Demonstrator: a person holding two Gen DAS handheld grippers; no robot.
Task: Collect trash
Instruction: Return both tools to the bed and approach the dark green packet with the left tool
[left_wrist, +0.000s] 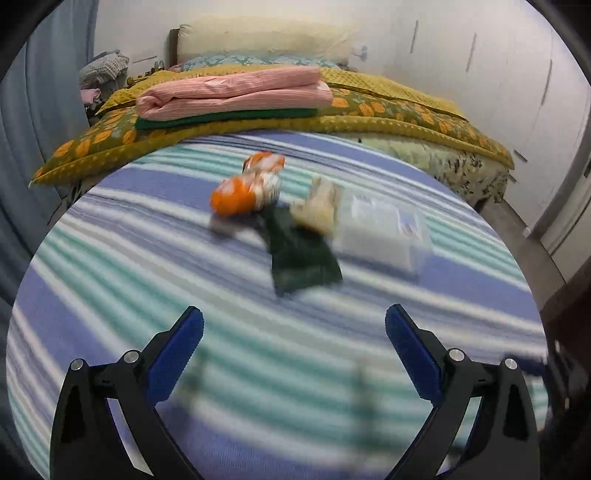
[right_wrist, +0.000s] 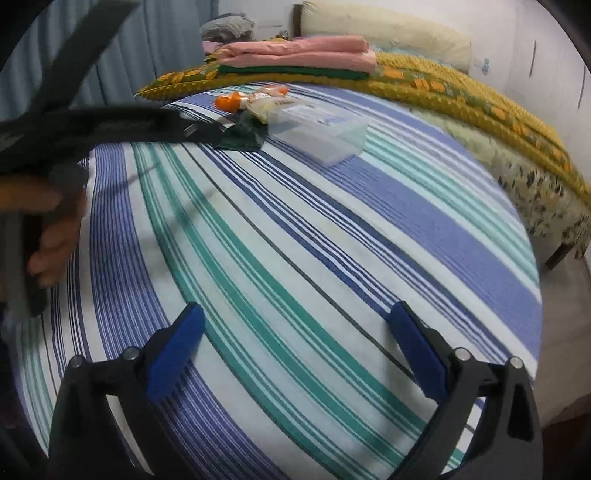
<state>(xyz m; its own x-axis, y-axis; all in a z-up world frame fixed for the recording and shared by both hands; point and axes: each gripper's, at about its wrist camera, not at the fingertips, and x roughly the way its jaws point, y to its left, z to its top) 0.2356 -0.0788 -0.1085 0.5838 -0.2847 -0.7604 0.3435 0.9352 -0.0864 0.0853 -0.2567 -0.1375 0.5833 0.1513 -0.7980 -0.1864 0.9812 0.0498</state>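
Beyond the left gripper (left_wrist: 294, 328), spread wide and empty, crumpled orange wrappers (left_wrist: 247, 186) and a dark green wrapper (left_wrist: 301, 254) lie just beside the clear plastic box (left_wrist: 384, 232); they look light and crushable, best pinched at a raised fold. From the right wrist view, the right gripper (right_wrist: 295, 326) is likewise wide and empty, well short of that box (right_wrist: 325, 134).

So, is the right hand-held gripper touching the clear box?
Apart. The right wrist view shows the right hand-held gripper open over bare striped sheet, with the clear box far ahead.
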